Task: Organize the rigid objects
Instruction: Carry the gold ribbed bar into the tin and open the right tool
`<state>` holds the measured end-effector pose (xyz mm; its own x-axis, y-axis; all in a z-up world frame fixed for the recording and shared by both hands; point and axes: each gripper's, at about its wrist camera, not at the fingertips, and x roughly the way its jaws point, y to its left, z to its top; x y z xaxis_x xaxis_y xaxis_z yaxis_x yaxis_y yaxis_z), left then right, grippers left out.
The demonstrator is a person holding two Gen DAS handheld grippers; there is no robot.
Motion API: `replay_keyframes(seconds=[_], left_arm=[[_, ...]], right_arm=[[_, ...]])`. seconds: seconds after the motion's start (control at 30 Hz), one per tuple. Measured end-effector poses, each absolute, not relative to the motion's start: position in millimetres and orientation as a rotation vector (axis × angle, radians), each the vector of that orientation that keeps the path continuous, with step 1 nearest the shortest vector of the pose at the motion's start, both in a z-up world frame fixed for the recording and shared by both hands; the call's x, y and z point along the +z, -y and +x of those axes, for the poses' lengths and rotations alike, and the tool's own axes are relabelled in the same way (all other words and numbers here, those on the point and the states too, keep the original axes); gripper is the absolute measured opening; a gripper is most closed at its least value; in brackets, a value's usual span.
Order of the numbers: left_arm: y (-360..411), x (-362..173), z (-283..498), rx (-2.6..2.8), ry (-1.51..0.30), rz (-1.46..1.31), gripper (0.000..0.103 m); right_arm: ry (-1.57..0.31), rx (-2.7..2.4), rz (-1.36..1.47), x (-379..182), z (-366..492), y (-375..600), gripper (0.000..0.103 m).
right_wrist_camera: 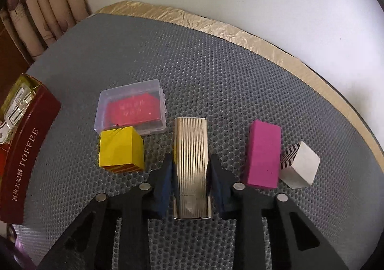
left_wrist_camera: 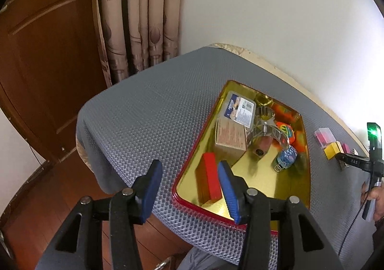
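My left gripper (left_wrist_camera: 189, 169) hangs open over the near-left corner of the gold-lined tin tray (left_wrist_camera: 192, 205). A red block (left_wrist_camera: 208, 178) stands inside that corner, just beside the right pad and well apart from the left one. In the right wrist view my right gripper (right_wrist_camera: 192, 181) is shut on a gold ribbed case (right_wrist_camera: 190, 150) lying on the grey mat, one blue pad against each long side. The right gripper (left_wrist_camera: 345, 160) also shows at the right edge of the left wrist view, with a hand (left_wrist_camera: 374, 195) behind it.
Beside the case lie a yellow block (right_wrist_camera: 121, 147), a clear box with a red insert (right_wrist_camera: 130, 108), a magenta block (right_wrist_camera: 262, 153) and a white block with zigzag stripes (right_wrist_camera: 300, 165). The tray holds a cardboard box (left_wrist_camera: 229, 138), a metal clip (left_wrist_camera: 264, 126) and a blue bottle (left_wrist_camera: 286, 157).
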<state>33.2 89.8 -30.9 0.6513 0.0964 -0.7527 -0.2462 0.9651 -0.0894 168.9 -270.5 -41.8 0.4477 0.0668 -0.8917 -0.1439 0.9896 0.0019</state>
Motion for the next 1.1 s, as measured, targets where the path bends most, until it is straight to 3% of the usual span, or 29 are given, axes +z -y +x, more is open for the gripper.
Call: replay_keyframes(seconds=[0.3, 0.57, 0.8, 1.1], left_arm=[[-105, -21, 27, 0.235, -0.813, -0.234, 0.049], [-120, -9, 18, 0.277, -0.754, -0.256, 0.049], [-132, -6, 15, 0.296, -0.738, -0.275, 0.049], [-134, -12, 21, 0.273, -0.764, -0.284, 0.049]], right_arm=[[-1.007, 0.174, 0.225, 1, 104, 292, 0.027], [-0.995, 0.497, 0.288, 52, 62, 176, 0.027], [-1.099, 0.625, 0.258, 27, 63, 64, 0.027], [-1.171, 0.544, 0.23, -11, 84, 30, 0.027]])
